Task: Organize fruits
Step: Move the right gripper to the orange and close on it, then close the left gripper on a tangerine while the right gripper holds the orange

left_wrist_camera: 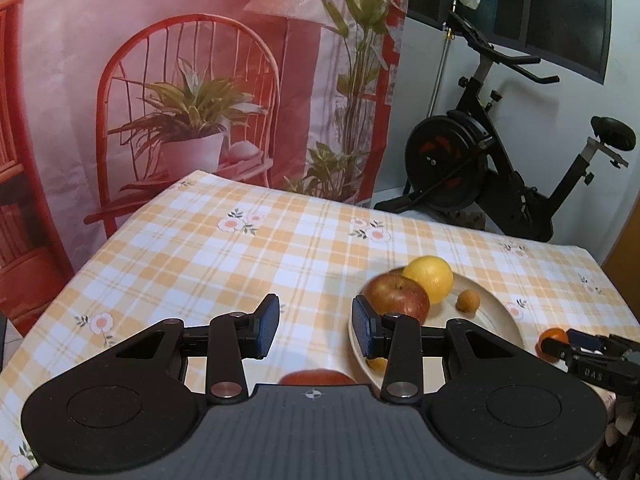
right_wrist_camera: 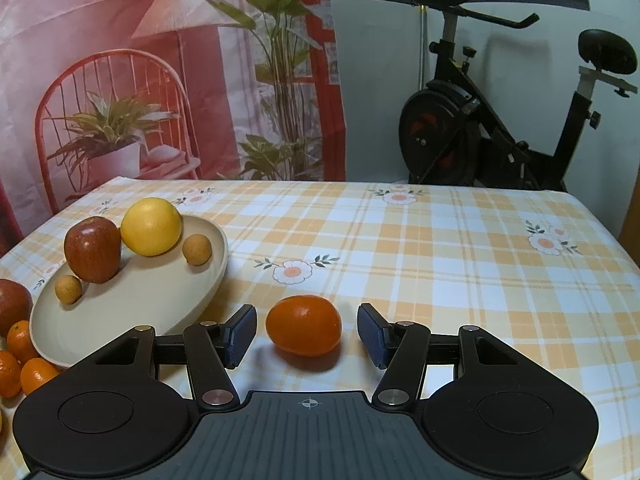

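While the right gripper brackets it, the fruit to judge is the tangerine, so the lines run from it outward.
Tangerine: the tangerine (right_wrist_camera: 303, 325) lies on the checked surface (right_wrist_camera: 440, 264), between the blue pads (right_wrist_camera: 242, 334) of the right gripper (right_wrist_camera: 306, 334), a gap showing on each side.
Right gripper: released, touching nothing.
Handling: probably light, with a soft, loose skin that dents; round, so it may roll if nudged from one side.
Hold: across its widest middle, both pads meeting it together, squeezing gently.
Left gripper: the left gripper (left_wrist_camera: 316, 330) hangs spread over bare cloth beside the plate, empty; a dark red fruit (left_wrist_camera: 318, 377) peeks out just under its body.
Loose fruit: more small tangerines (right_wrist_camera: 24, 356) sit near the plate's near-left rim.
Plate: the cream plate (right_wrist_camera: 132, 312) holds an apple (right_wrist_camera: 93, 249), a yellow citrus (right_wrist_camera: 151, 226) and two small tan fruits (right_wrist_camera: 197, 249); its near middle is free.
Room: open cloth lies right of and beyond the tangerine; the raised plate rim needs clearing.
Edges: the far edge of the surface drops off before a printed backdrop (right_wrist_camera: 120, 60) and an exercise bike (right_wrist_camera: 500, 112).
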Demonstrator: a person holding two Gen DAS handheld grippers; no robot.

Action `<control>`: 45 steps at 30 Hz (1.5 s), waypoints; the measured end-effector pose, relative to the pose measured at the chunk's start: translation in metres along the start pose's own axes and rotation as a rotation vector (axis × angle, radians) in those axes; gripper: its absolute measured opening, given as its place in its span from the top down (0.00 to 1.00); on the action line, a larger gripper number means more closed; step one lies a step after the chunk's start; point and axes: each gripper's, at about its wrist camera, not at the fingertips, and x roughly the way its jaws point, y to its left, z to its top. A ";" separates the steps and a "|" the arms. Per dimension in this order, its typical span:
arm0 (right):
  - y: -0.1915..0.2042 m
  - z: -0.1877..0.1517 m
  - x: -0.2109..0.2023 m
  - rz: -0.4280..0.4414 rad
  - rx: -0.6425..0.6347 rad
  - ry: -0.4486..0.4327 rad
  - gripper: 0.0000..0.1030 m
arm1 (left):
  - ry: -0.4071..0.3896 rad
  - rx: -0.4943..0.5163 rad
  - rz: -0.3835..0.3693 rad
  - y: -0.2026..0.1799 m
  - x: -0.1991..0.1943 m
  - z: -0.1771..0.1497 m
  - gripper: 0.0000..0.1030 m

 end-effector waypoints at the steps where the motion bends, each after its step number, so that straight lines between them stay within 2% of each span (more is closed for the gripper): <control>1: 0.000 0.000 0.000 -0.002 0.002 0.000 0.51 | 0.005 0.003 -0.006 -0.001 0.000 -0.002 0.59; 6: 0.000 0.000 0.003 -0.001 0.001 0.022 0.54 | 0.025 0.020 -0.029 -0.007 0.001 -0.011 0.59; 10: 0.000 0.001 0.007 0.008 -0.003 0.041 0.62 | 0.031 0.034 -0.050 -0.013 -0.001 -0.014 0.59; 16: 0.001 0.000 0.005 0.008 -0.001 0.033 0.63 | 0.057 0.066 -0.085 -0.024 -0.001 -0.022 0.59; 26: 0.001 -0.003 -0.013 0.002 0.002 -0.035 0.63 | 0.113 0.105 -0.168 -0.043 0.001 -0.032 0.59; 37: 0.009 -0.017 -0.044 0.038 0.031 -0.092 0.63 | 0.188 0.152 -0.230 -0.064 0.012 -0.050 0.59; 45: 0.017 -0.023 -0.051 0.079 0.025 -0.093 0.63 | 0.256 0.174 -0.249 -0.073 0.020 -0.058 0.59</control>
